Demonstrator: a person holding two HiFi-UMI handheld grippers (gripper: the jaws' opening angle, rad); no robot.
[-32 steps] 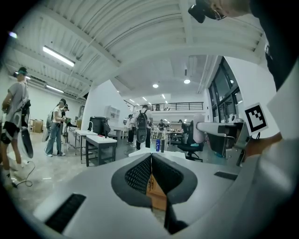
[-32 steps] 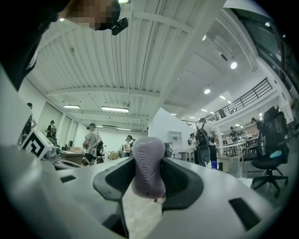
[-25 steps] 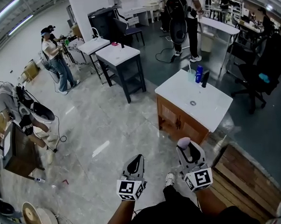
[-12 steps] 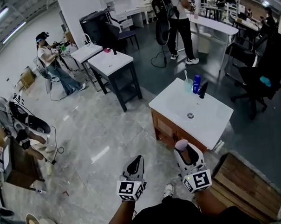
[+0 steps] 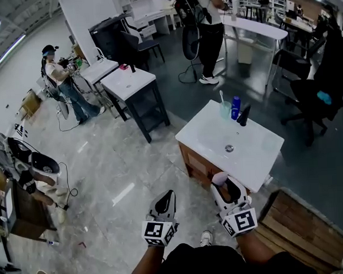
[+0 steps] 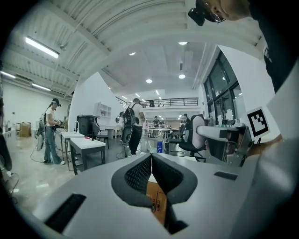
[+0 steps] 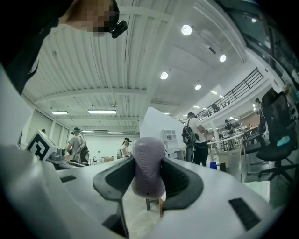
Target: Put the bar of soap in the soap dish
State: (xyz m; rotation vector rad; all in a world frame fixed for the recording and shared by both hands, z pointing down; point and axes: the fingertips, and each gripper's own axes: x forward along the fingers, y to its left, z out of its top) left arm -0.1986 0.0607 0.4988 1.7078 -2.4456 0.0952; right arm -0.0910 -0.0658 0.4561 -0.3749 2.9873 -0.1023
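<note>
The right gripper [image 7: 149, 181] clamps the soap [image 7: 148, 158] by its lower half, a light, stiff, likely slick bar needing firm sideways grip; the left gripper [image 6: 152, 173] is closed, empty.

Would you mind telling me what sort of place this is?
Probably an open lab or test hall: a freestanding washbasin cabinet, a work table, and an office chair on a polished floor.
</note>
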